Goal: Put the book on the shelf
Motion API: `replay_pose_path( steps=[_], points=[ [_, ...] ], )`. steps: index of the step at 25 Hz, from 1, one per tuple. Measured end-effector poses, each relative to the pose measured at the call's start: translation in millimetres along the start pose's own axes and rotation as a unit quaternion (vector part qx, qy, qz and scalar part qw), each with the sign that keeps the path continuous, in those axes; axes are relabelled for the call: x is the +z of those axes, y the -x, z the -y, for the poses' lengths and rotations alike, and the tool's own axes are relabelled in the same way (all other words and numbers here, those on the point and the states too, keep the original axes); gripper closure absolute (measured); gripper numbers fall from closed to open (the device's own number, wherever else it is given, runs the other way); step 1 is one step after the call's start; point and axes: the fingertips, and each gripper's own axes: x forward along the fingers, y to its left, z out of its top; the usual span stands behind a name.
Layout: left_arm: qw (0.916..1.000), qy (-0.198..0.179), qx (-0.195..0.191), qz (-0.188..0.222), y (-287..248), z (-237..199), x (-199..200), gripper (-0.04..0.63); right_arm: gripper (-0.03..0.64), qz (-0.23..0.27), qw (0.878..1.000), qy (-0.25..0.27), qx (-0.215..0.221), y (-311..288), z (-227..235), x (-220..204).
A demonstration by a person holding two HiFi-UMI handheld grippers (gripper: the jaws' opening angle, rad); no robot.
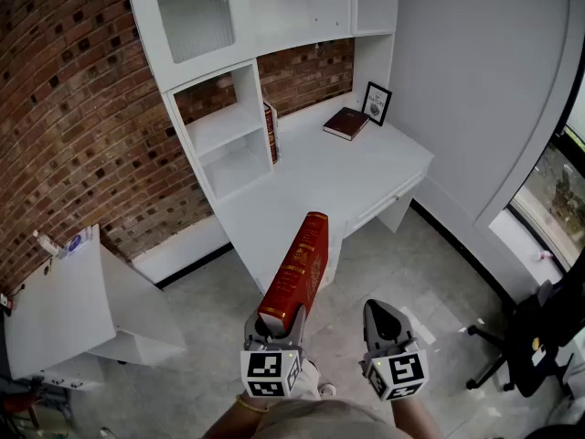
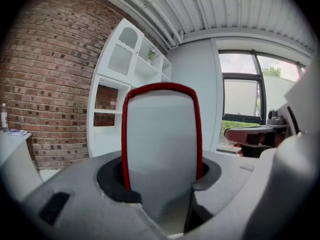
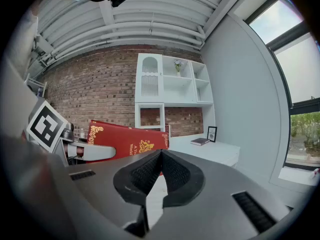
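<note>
A rough red brick wall backs a smooth white shelf unit with boxy open compartments and an attached desk. In front of the desk, above the floor, hangs the red hardcover book. It is a slim rectangular volume with gold ornament on its glossy cover and pale page edges. Its spine faces up and its long axis points away from the person toward the desk. The left gripper clamps the near end, one jaw on each cover. The right gripper is clenched on nothing, its ribbed black pads meeting.
</note>
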Motion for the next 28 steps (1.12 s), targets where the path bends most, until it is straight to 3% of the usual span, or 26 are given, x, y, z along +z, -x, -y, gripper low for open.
replay_pose_path(
  steps=[14,28],
  points=[
    [0.9999,0.003,0.007,0.009,29.4,11.6,1.1,0.361,0.611,0.026,0.999,-0.004,0.025,29.8,-14.8,3.6],
    [0.9995,0.014,0.026,0.006,6.7,-21.9,11.7,0.36,0.611,0.027,0.998,-0.012,0.055,-12.6,-22.8,21.2]
  ],
)
